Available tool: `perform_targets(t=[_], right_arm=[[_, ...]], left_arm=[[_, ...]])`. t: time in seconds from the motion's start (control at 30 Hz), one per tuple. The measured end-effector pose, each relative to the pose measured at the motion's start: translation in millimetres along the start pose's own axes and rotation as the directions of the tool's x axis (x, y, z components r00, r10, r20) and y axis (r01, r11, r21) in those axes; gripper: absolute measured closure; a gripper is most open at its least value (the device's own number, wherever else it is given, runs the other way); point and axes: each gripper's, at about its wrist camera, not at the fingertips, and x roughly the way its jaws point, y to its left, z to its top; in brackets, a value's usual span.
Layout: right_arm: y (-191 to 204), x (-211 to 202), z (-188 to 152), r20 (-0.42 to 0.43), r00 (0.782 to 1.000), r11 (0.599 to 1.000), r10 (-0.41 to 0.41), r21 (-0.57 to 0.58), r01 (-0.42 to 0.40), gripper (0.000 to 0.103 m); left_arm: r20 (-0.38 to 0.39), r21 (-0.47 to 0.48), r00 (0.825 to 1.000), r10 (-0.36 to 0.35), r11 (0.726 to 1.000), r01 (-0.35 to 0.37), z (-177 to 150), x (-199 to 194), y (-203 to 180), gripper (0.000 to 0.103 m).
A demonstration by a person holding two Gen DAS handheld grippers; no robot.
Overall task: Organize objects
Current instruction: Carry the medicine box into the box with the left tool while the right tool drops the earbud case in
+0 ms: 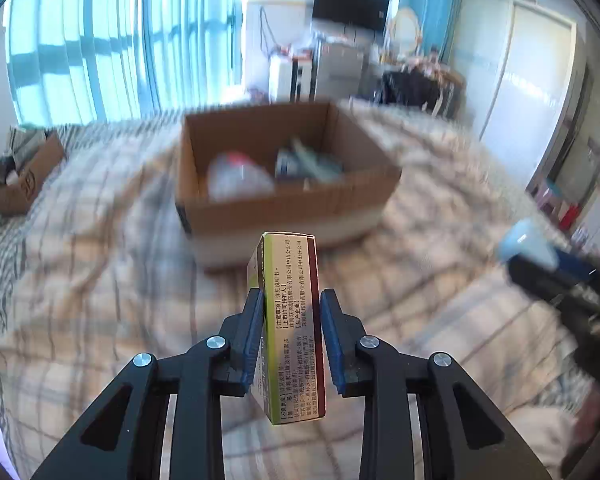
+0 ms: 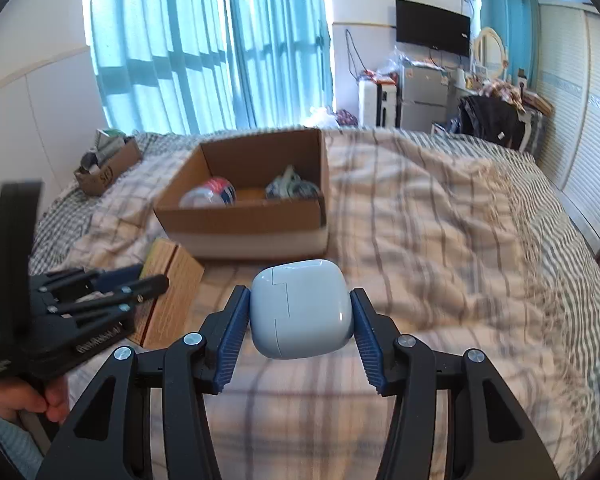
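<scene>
Left gripper (image 1: 292, 336) is clamped on the medicine carton (image 1: 294, 320), held upright above the plaid bedspread (image 1: 100, 280), short of the open cardboard box (image 1: 284, 208). Right gripper (image 2: 300, 320) is clamped on the pale blue earbud case (image 2: 300, 308), also short of that box. I judge the step to be carrying both to the box. I would clear the near wall, lower each into bare floor beside the contents, then release one at a time.

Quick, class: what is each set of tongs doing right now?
Left tongs: shut on the medicine box.
Right tongs: shut on the earbud case.
</scene>
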Motion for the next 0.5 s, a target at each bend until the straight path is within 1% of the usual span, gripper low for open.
perform_targets(t=[0.13,0.23,0.37,0.43,0.5], right_arm=[[4.7,0.0,30.4,0.04,0.999,0.999,0.026,-0.024,-0.025,0.053],[9.8,0.7,65.7,0.087,0.995,0.998,0.037,-0.053,-0.033,0.053],[17.1,13.1,110.8,0.132,0.989,0.995,0.069,-0.083,-0.058,0.053],[18.8,26.3,128.3,0.136,0.988,0.994,0.075,-0.091,-0.063,0.053],[21.4,47.8,146.0,0.128,0.989,0.993,0.076,-0.1,-0.063,0.053]], left_arm=[[0.089,-0.022,0.996,-0.023,0.999,0.025,39.9,-24.6,7.7,0.074],[0.138,-0.033,0.99,-0.022,0.999,0.027,72.3,-32.1,15.9,0.074],[0.185,-0.029,0.983,-0.01,0.999,0.016,112.0,-26.4,23.5,0.074],[0.203,-0.029,0.979,-0.009,0.999,0.015,128.6,-16.6,27.8,0.074],[0.206,-0.025,0.978,-0.016,0.999,0.021,144.1,-1.0,32.6,0.074]])
